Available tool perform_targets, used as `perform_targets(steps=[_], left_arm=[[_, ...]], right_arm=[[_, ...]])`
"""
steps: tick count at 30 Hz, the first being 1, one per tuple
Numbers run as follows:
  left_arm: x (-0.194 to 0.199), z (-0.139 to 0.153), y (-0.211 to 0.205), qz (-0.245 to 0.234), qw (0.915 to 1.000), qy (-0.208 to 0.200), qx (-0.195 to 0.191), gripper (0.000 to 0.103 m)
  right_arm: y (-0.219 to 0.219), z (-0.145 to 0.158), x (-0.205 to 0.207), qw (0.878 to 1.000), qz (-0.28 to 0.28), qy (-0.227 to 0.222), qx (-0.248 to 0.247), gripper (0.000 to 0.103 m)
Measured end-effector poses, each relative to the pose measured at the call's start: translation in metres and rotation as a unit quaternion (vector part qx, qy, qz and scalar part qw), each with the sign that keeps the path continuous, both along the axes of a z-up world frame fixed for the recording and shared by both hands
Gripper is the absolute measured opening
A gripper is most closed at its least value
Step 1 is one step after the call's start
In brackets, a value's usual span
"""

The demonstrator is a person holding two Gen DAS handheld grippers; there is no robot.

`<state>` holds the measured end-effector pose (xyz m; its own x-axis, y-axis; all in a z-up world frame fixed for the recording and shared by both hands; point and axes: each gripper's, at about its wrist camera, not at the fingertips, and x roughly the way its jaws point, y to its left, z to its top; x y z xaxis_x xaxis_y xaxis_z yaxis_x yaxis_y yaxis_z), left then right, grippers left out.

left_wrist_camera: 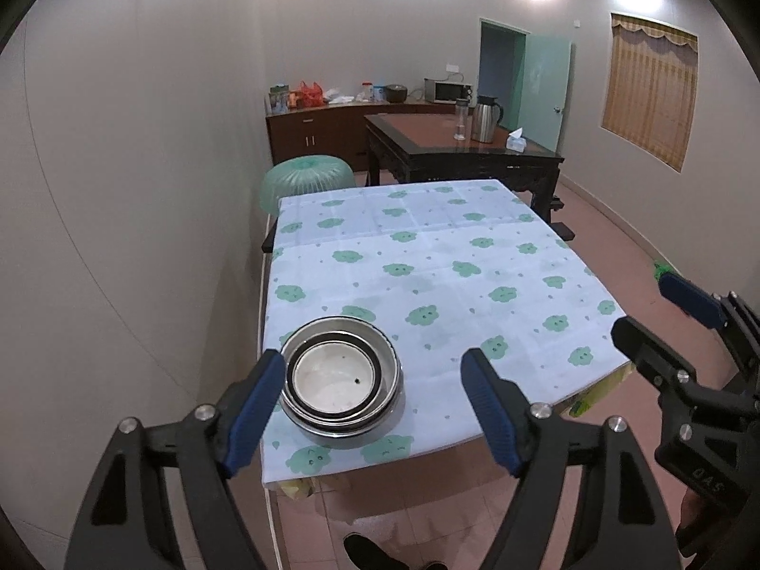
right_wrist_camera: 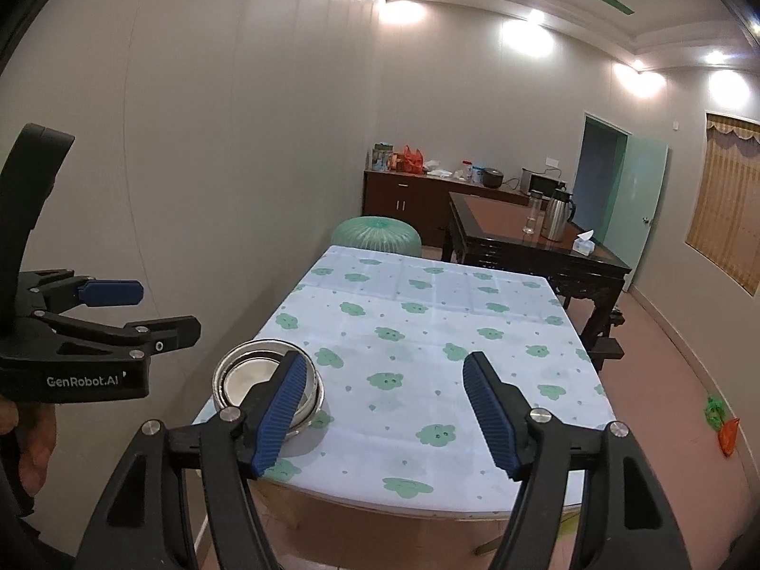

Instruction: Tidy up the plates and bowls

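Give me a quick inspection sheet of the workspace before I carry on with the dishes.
Surface: table under a white cloth with green prints; faint damp-looking patches mid-cloth.
Job's things: one stack of bowls, a white dish nested inside steel ones, near the front left corner. No loose plates seen.
Clutter: nothing seen on the cloth.
Grippers: left gripper open, empty, above the stack; right gripper open, empty, to its right.
Cables: nothing seen by the table; a cord at the microwave far off.
Surroundings: green stool behind the table, dark table with a jug, a sideboard.
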<state>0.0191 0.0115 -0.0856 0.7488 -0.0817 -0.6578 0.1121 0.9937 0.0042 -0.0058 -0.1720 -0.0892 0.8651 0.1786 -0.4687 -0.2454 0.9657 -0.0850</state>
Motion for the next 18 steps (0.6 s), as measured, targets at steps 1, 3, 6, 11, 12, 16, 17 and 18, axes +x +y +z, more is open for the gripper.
perform_targets(steps=[1,3,6,11,12,16,17,18], left_arm=[[-0.002,0.002,0.000,0.001,1.0000,-0.003,0.002,0.077],[-0.005,0.005,0.002,0.001,1.0000,-0.009,0.002,0.078],[-0.006,0.008,0.005,0.002,0.9999,-0.013,0.001,0.078],[-0.009,0.013,0.010,0.004,0.9998,-0.020,0.000,0.078],[-0.010,0.015,0.010,0.003,0.9997,-0.022,-0.001,0.078],[-0.011,0.017,0.009,0.002,0.9997,-0.026,-0.002,0.078],[-0.011,0.017,0.008,0.001,0.9996,-0.027,-0.001,0.078],[-0.011,0.018,0.008,0.000,0.9996,-0.027,-0.001,0.078]], right_arm=[[0.000,0.001,-0.003,1.000,0.001,-0.002,0.003,0.070],[0.001,0.003,-0.003,1.000,0.000,-0.007,0.005,0.071],[0.004,0.007,-0.008,1.000,0.002,-0.016,0.007,0.070],[0.009,0.010,-0.012,1.000,0.003,-0.026,0.005,0.071],[0.009,0.012,-0.013,1.000,0.002,-0.029,0.006,0.071],[0.010,0.017,-0.018,0.999,0.000,-0.040,0.005,0.071],[0.009,0.017,-0.018,0.999,0.000,-0.040,0.006,0.071],[0.009,0.018,-0.020,0.999,0.000,-0.041,0.006,0.071]])
